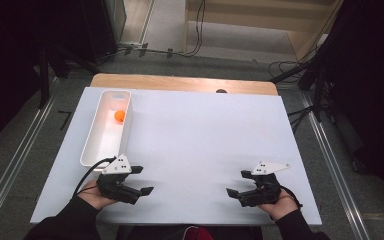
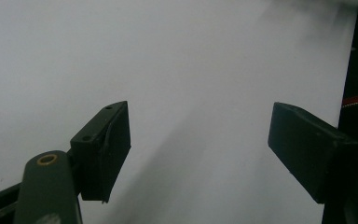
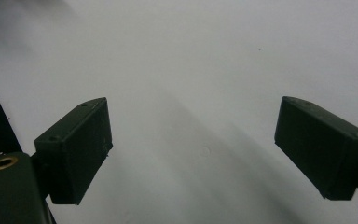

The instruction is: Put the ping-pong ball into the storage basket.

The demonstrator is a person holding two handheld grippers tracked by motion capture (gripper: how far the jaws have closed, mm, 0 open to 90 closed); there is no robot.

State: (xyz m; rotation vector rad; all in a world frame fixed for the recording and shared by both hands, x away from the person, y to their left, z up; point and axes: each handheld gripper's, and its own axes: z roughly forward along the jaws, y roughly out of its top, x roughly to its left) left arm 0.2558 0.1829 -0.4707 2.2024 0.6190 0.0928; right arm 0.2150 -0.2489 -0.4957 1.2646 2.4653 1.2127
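An orange ball [image 1: 119, 116] lies inside a long white tray [image 1: 91, 148] at the table's left side. My left gripper [image 1: 142, 180] rests near the front edge just below the tray's near end, pointing right, its jaws apart with nothing between them. In the left gripper view the left gripper [image 2: 199, 147] shows bare white tabletop between its jaws. My right gripper [image 1: 236, 183] sits at the front right, pointing left toward the other one, jaws also wide apart. The right gripper [image 3: 193, 149] in its own view frames nothing but white surface.
The white table top [image 1: 200, 135] stretches between the two grippers and back to a wooden strip [image 1: 180, 83] at the far edge. Cables and dark stands [image 1: 310, 70] lie on the floor beyond. Metal rails [image 1: 25, 150] run along both sides.
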